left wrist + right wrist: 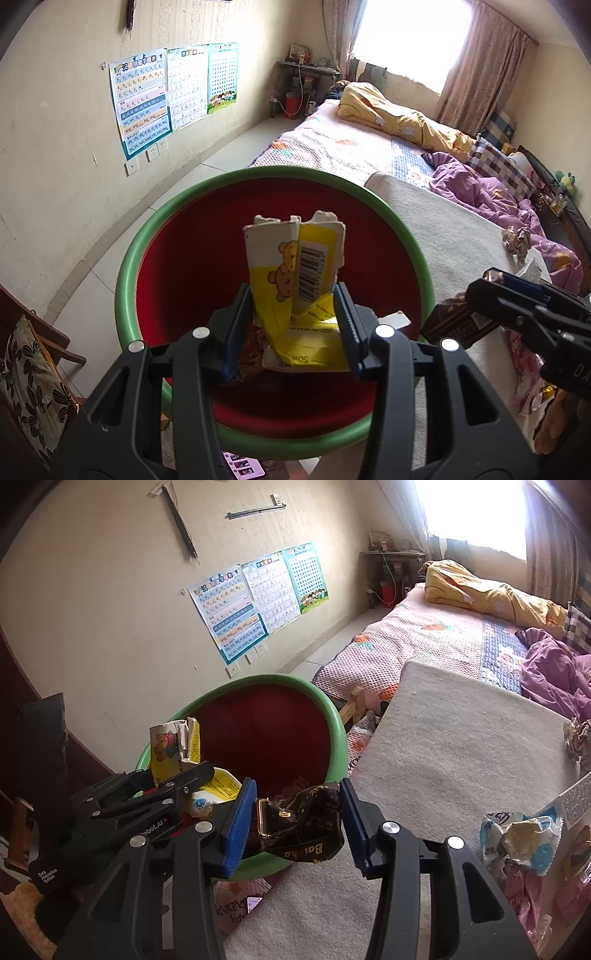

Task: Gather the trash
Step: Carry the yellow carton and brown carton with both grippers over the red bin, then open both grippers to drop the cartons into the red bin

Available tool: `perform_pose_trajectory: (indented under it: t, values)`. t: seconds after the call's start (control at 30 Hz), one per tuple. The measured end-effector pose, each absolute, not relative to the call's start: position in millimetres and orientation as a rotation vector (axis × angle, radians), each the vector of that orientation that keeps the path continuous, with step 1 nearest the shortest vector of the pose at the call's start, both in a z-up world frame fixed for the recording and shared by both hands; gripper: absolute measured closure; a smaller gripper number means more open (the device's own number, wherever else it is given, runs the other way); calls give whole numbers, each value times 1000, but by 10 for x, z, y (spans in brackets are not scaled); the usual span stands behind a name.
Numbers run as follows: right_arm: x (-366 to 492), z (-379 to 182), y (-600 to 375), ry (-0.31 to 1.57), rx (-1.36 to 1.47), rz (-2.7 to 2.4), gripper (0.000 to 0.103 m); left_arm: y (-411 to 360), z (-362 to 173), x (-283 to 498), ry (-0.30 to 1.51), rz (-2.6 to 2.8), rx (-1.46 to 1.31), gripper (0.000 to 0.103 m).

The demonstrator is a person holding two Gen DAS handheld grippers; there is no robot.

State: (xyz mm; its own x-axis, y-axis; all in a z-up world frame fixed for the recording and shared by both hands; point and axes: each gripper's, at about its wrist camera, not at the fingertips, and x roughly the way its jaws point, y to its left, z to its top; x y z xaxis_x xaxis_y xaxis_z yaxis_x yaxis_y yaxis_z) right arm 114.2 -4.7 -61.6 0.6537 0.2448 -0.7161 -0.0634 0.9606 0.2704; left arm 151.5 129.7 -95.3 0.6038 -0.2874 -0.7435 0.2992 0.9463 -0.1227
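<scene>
From the left wrist, the left hand-held gripper (pixel 295 325) is closed partway on a torn yellow-and-white carton (pixel 295 258) with bear drawings and a barcode. Both pads press its lower sides, and the carton stands upright between them over the red inside of a green-rimmed bin (pixel 147 236). More yellow card and an orange wrapper lie in the bin under the fingers. At the right edge the right hand-held gripper (pixel 476 291) reaches in with a dark wrapper (pixel 458 321) by the bin's rim. A crumpled foil wrapper (pixel 517 240) lies further off on a pale mat (pixel 443 229) that covers part of the bed (pixel 332 144). Pink packets lie at the lower right.

From the right wrist, the right hand-held gripper (pixel 297 819) is about half open around the dark wrapper (pixel 303 823), black with gold print. The left blue pad touches it; whether the right pad presses it is hard to tell from this angle, though the wrapper hangs between the pads over the near rim of the bin (pixel 332 709). The left hand-held gripper (pixel 192 771) comes in from the left with the carton (pixel 173 746) upright over the bin's left side. A crumpled blue-and-white packet (pixel 521 842) lies on the mat (pixel 461 738) at the right, with pink packets just beside it. The bin stands against the edge of the bed (pixel 406 642).
</scene>
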Motion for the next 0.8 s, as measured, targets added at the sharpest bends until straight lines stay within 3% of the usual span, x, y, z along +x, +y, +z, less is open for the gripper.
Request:
perform_pose_trajectory:
  t: [0.8]
  values:
    - [1544, -427, 147, 804, 216, 239, 58, 1529, -1079, 1710, 895, -309, 25, 60]
